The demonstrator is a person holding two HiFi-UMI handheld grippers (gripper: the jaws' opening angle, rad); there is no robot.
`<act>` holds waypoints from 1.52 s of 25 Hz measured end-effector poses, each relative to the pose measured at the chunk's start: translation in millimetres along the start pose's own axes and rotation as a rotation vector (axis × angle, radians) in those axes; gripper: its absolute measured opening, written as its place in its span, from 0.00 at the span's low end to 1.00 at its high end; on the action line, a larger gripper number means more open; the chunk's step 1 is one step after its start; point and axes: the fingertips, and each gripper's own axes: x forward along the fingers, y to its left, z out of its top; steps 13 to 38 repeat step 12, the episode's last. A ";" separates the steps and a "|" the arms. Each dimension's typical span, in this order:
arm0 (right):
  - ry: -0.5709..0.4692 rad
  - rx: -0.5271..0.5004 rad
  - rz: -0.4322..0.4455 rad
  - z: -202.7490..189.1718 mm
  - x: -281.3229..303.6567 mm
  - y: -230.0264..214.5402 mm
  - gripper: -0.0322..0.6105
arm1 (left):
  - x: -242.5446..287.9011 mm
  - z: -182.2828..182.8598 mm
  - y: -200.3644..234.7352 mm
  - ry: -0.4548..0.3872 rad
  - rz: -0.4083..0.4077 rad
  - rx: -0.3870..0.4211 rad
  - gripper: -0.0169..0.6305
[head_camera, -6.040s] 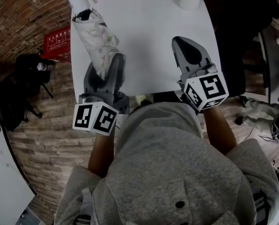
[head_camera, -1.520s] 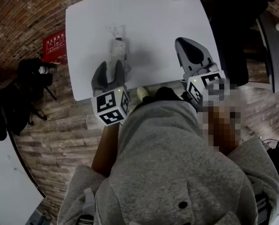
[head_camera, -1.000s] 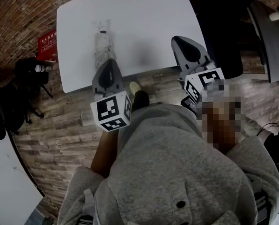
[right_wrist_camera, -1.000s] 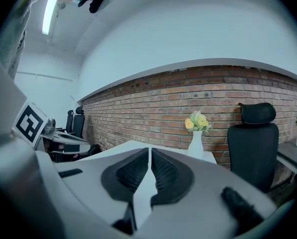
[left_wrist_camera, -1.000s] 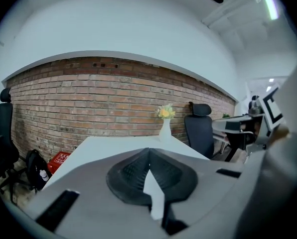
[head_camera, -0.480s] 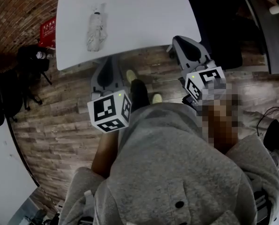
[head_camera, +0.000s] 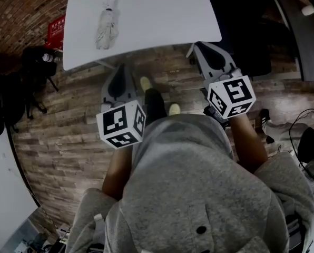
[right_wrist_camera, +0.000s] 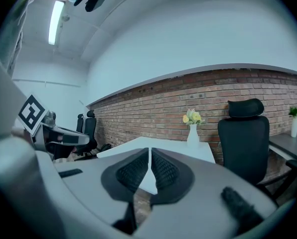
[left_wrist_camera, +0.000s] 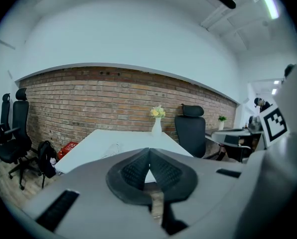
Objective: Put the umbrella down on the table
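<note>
The folded pale umbrella [head_camera: 105, 23] lies lengthwise on the left part of the white table [head_camera: 162, 15], with nothing touching it. In the left gripper view the umbrella [left_wrist_camera: 112, 149] shows faintly on the tabletop, well beyond the jaws. My left gripper [head_camera: 121, 68] is shut and empty. It hangs over the wooden floor just short of the table's near edge. My right gripper [head_camera: 200, 46] is also shut and empty, below the table's near right corner. Both gripper views show the ribbed pads pressed together with nothing between them.
A white vase with yellow flowers [left_wrist_camera: 157, 121] stands at the table's far end. A black office chair [right_wrist_camera: 245, 133] is to the right of the table. A red box [head_camera: 57, 28] and a black bag [head_camera: 36, 67] sit on the floor at its left. The person's shoes [head_camera: 157, 101] are between the grippers.
The left gripper has let go of the umbrella, which now rests on the table. Both grippers have drawn back off the tabletop over the floor as the person steps away.
</note>
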 end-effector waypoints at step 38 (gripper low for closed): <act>-0.016 -0.002 0.012 6.9 -10.8 -9.5 0.10 | -4.5 5.9 -12.8 -0.007 0.011 -0.009 0.05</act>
